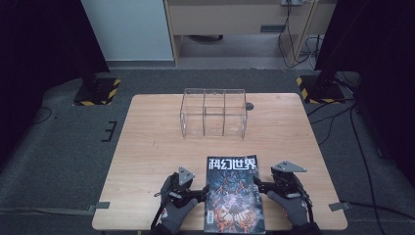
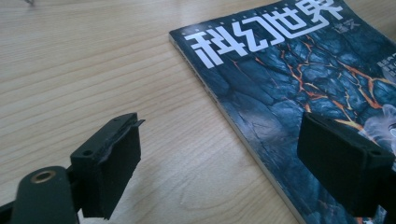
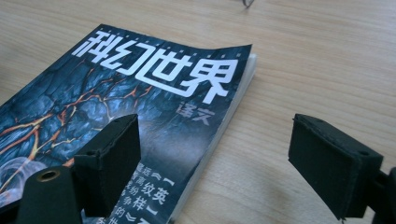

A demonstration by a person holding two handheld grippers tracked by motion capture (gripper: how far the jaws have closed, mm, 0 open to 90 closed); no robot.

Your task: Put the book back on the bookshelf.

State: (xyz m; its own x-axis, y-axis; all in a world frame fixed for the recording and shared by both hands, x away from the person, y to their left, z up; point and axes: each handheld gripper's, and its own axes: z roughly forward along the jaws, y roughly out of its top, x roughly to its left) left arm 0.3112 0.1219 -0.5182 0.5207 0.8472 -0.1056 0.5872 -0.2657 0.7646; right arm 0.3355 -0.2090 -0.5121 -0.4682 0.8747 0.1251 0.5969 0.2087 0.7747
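Magazine point(image 1: 234, 193), flat before the clear rack point(image 1: 214, 113): our left gripper point(image 1: 199, 195) and right gripper point(image 1: 260, 186), both spread wide and empty, should close squarely over its two long edges.

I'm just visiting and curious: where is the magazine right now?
In the high view the magazine lies flat at the table's near edge, between the left gripper and the right gripper.
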